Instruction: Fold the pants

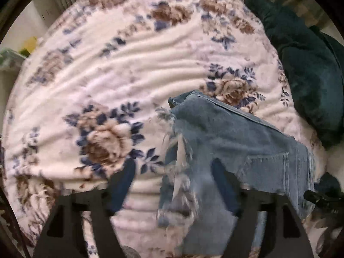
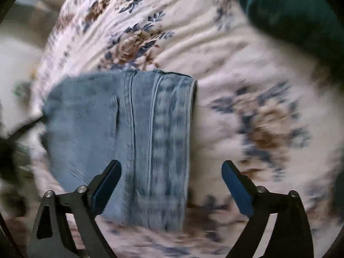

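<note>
Light blue denim pants [image 1: 225, 142] lie folded on a floral blanket [image 1: 129, 64]. In the left wrist view a frayed hem edge sits between the fingers of my left gripper [image 1: 174, 172], which is open just above the cloth. In the right wrist view the pants [image 2: 129, 133] show a side seam and a folded right edge. My right gripper [image 2: 172, 174] is open, its jaws wide apart over the lower part of the folded pants. Both views are blurred by motion.
A dark teal blanket [image 1: 307, 68] is heaped at the far right of the bed and also shows in the right wrist view [image 2: 290, 6]. The bed's left edge, a wall and a yellow object [image 1: 30, 45] are at far left. A black object [image 1: 322, 197] lies at right.
</note>
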`<action>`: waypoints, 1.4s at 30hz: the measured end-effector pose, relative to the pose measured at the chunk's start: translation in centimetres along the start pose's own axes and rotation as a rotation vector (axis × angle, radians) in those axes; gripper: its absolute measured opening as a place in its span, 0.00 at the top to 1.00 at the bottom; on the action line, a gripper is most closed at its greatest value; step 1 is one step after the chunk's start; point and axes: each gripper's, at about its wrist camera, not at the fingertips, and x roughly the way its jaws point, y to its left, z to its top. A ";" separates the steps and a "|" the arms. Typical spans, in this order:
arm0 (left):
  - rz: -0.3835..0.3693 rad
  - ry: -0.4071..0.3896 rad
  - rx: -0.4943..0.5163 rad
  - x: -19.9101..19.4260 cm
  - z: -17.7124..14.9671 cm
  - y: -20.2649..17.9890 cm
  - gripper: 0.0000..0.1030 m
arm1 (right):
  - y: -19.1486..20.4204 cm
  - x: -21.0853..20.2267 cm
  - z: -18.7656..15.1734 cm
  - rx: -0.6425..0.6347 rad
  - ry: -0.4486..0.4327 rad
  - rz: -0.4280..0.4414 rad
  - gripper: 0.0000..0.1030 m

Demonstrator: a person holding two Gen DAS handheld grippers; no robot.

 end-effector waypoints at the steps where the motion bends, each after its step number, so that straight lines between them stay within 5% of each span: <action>1: 0.013 -0.028 0.015 -0.8 -0.7 -0.6 0.17 | 0.8 -0.7 -0.7 -0.028 -0.024 -0.069 0.06; 4: 0.055 -0.046 0.060 -2.9 -3.1 -2.4 0.15 | 3.0 -2.3 -3.2 -0.044 -0.082 -0.214 0.06; 12: 0.075 -0.082 0.089 -7.4 -7.3 -5.3 0.15 | 4.6 -7.2 -8.0 0.067 -0.184 -0.196 0.06; 29: 0.084 -0.266 0.111 -22.6 -16.8 -7.3 0.15 | 8.3 -21.6 -20.0 0.021 -0.394 -0.201 0.06; 42: 0.053 -0.442 0.127 -37.5 -29.0 -4.0 0.15 | 14.4 -34.7 -37.4 0.014 -0.578 -0.208 0.06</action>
